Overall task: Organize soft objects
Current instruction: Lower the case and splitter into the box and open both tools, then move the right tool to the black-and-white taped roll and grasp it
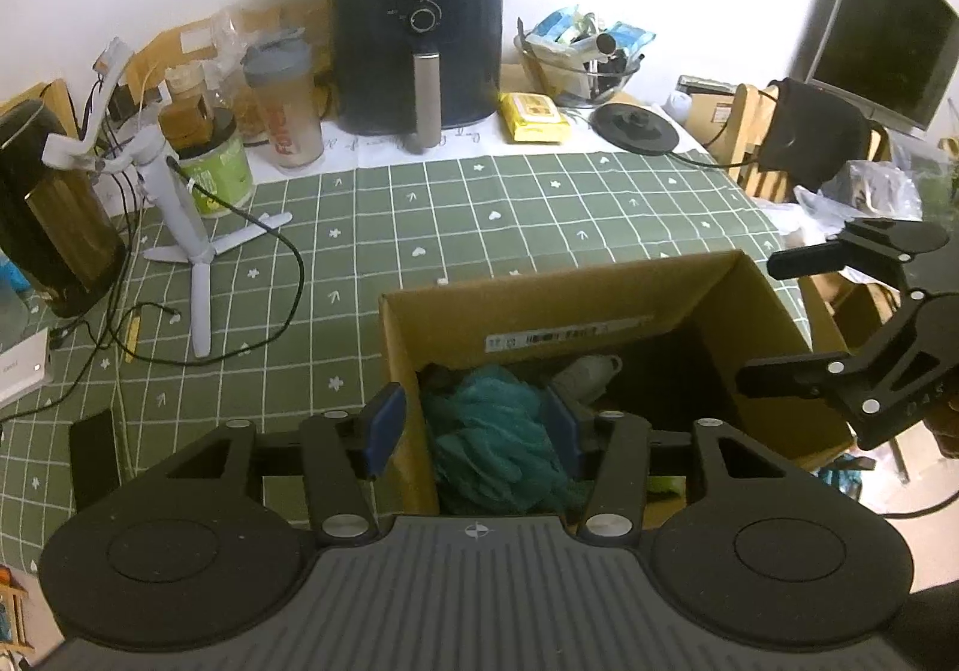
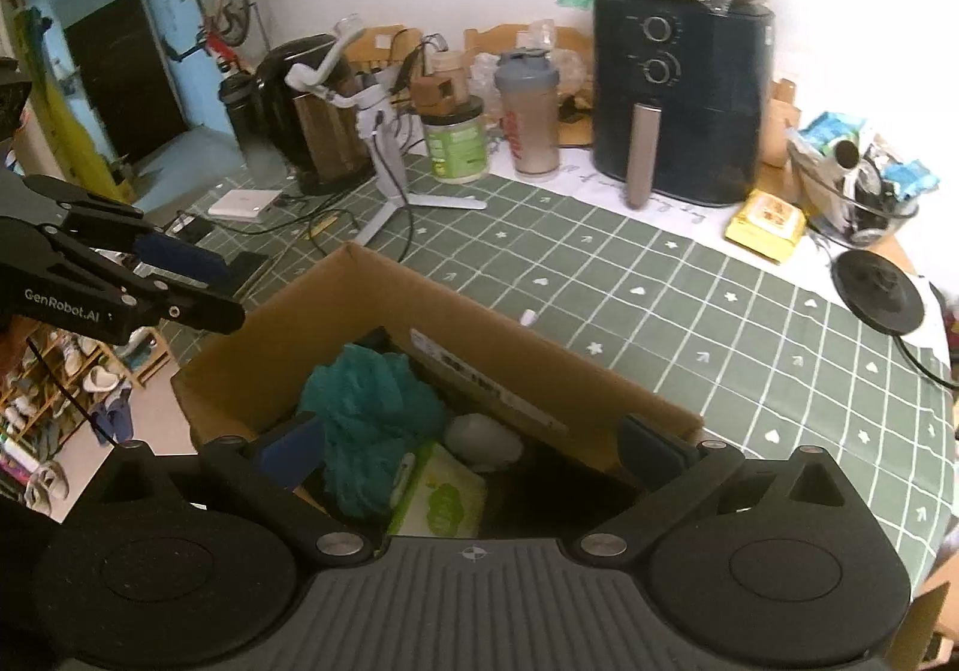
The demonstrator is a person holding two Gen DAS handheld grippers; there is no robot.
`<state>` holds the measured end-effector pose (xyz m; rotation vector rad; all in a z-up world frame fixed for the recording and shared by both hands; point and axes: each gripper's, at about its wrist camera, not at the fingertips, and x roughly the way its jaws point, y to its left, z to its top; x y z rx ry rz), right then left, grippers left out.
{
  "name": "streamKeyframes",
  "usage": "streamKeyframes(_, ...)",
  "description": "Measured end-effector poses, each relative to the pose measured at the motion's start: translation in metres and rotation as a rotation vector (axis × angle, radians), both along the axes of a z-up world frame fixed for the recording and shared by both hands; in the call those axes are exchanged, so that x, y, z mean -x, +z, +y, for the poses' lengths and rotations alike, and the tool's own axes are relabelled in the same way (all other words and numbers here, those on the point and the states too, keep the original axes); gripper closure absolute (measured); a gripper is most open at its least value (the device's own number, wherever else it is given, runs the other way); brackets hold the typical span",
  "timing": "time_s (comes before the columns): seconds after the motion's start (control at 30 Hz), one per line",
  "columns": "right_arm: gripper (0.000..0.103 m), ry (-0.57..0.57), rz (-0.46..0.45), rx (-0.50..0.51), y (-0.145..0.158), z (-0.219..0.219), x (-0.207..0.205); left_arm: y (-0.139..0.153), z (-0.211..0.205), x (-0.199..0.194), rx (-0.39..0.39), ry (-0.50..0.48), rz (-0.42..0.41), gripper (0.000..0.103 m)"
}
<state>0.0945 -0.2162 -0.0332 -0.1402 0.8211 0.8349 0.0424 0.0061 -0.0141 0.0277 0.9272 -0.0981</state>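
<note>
An open cardboard box (image 1: 539,311) (image 2: 383,299) stands at the table's near edge. Inside lie a teal fluffy cloth (image 1: 497,431) (image 2: 365,401), a grey soft item (image 1: 587,371) (image 2: 479,437) and a white-green packet (image 2: 443,497). My left gripper (image 1: 473,425) is open, its blue pads straddling the box's left wall above the teal cloth, holding nothing. My right gripper (image 2: 473,449) is open wide over the box and empty. It also shows in the left wrist view (image 1: 803,317) at the right. The left gripper shows in the right wrist view (image 2: 198,281) at the left.
A green checked tablecloth (image 1: 479,215) covers the table. At the back stand a black air fryer (image 1: 419,35), a shaker bottle (image 1: 287,101), a green tub (image 1: 219,170), a white tripod (image 1: 180,215) with cables, a black kettle (image 1: 48,203), a yellow packet (image 1: 533,116) and a glass bowl (image 1: 581,65).
</note>
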Motion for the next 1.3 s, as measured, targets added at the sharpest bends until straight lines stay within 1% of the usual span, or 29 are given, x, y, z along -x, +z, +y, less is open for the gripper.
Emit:
streamKeyframes(0.03,0.0,-0.013,0.0,0.001,0.0,-0.002,-0.001,0.0,0.0,-0.001,-0.005,-0.002,-0.003,0.039)
streamKeyframes(0.1,0.0,-0.026,0.007,0.004,-0.001,-0.003,-0.003,0.001,-0.001,-0.003,-0.018,-0.005,-0.013,0.034)
streamKeyframes(0.3,0.0,-0.095,0.006,0.007,-0.001,-0.01,-0.011,-0.001,0.0,-0.012,-0.021,-0.031,-0.003,0.034)
streamKeyframes(0.53,0.0,-0.207,0.01,0.067,-0.006,-0.016,-0.021,-0.003,0.003,-0.024,-0.02,-0.058,-0.009,0.032)
streamKeyframes(0.63,0.0,-0.238,-0.007,0.051,-0.005,-0.02,-0.024,-0.003,0.005,-0.029,-0.015,-0.063,-0.015,0.031)
streamKeyframes(0.77,0.0,-0.253,-0.026,0.05,-0.004,-0.022,-0.03,-0.004,0.01,-0.037,-0.01,-0.061,-0.023,0.031)
streamKeyframes(1.07,0.0,-0.258,0.004,0.084,-0.002,-0.021,-0.057,-0.005,0.022,-0.052,0.004,-0.067,-0.031,0.031)
streamKeyframes(1.13,0.0,-0.255,0.022,0.094,-0.001,-0.021,-0.067,-0.005,0.026,-0.055,0.011,-0.065,-0.032,0.031)
streamKeyframes(1.3,0.0,-0.214,0.125,0.095,-0.005,-0.021,-0.099,-0.005,0.035,-0.056,0.033,-0.057,-0.037,0.031)
